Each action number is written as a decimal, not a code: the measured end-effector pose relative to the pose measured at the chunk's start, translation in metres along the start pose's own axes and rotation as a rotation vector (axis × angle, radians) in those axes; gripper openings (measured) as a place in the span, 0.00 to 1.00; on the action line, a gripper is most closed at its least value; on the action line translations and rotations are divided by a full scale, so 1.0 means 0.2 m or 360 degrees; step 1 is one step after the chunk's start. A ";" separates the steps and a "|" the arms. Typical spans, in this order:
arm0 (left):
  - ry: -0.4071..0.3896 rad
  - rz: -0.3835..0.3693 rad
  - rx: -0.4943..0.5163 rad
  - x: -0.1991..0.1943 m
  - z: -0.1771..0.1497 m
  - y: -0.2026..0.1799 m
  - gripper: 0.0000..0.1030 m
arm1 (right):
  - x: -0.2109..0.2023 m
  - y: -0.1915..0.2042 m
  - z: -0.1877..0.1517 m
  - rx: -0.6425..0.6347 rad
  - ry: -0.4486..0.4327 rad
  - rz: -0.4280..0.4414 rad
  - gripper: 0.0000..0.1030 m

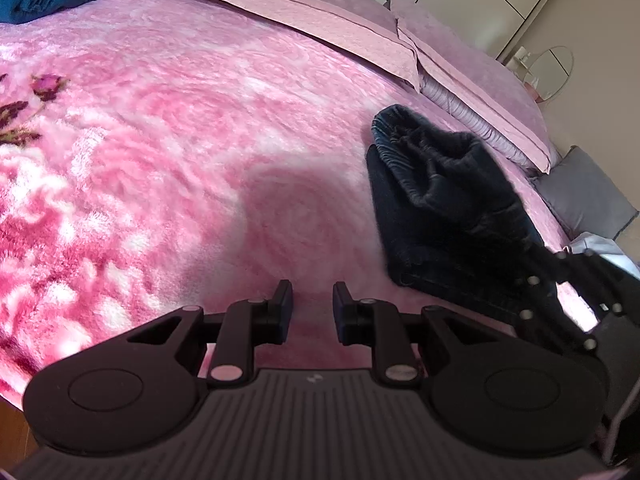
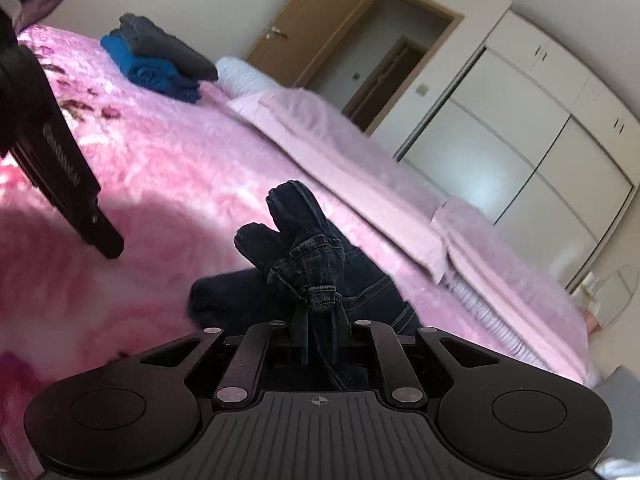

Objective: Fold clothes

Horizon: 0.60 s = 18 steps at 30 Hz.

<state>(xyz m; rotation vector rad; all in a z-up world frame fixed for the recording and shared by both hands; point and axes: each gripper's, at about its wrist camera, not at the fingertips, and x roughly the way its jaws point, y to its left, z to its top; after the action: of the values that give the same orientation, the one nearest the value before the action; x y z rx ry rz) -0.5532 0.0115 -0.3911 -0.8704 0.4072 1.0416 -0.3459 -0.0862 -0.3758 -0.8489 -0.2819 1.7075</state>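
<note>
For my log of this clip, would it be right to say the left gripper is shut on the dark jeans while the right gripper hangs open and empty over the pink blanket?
Not quite: the sides are swapped. The right wrist view shows the right gripper shut on the dark jeans, while the left wrist view shows the left gripper open and empty over the pink blanket.

From my feed: a bed (image 1: 192, 128) under a fluffy pink floral blanket fills most of both views, sunlit in patches, with pale pink pillows (image 1: 280, 4) lined along its far edge and a grey cushion (image 1: 588, 196) at the right end. Behind it I see cream walls, a white built-in wardrobe (image 2: 532, 128) with sliding panels, and a brown wooden door (image 2: 312, 28) standing open beside a dim doorway. A round wire-frame side table (image 1: 552, 72) sits past the pillows.
</note>
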 end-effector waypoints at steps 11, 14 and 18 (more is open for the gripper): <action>-0.0006 0.0043 0.0026 0.02 0.00 -0.02 0.17 | 0.01 0.06 -0.06 -0.0058 -0.0002 0.0013 0.09; 0.0003 0.0078 0.0054 0.02 0.00 -0.04 0.16 | 0.05 0.12 -0.11 -0.0141 0.0079 0.0080 0.28; 0.0018 0.0114 0.0094 -0.02 0.03 -0.07 0.16 | -0.03 0.03 -0.04 0.0075 0.0064 0.0096 0.35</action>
<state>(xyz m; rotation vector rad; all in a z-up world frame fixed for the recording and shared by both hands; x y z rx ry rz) -0.5431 0.0108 -0.3786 -0.8141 0.4792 1.0855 -0.3436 -0.0957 -0.3824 -0.8636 -0.1899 1.7439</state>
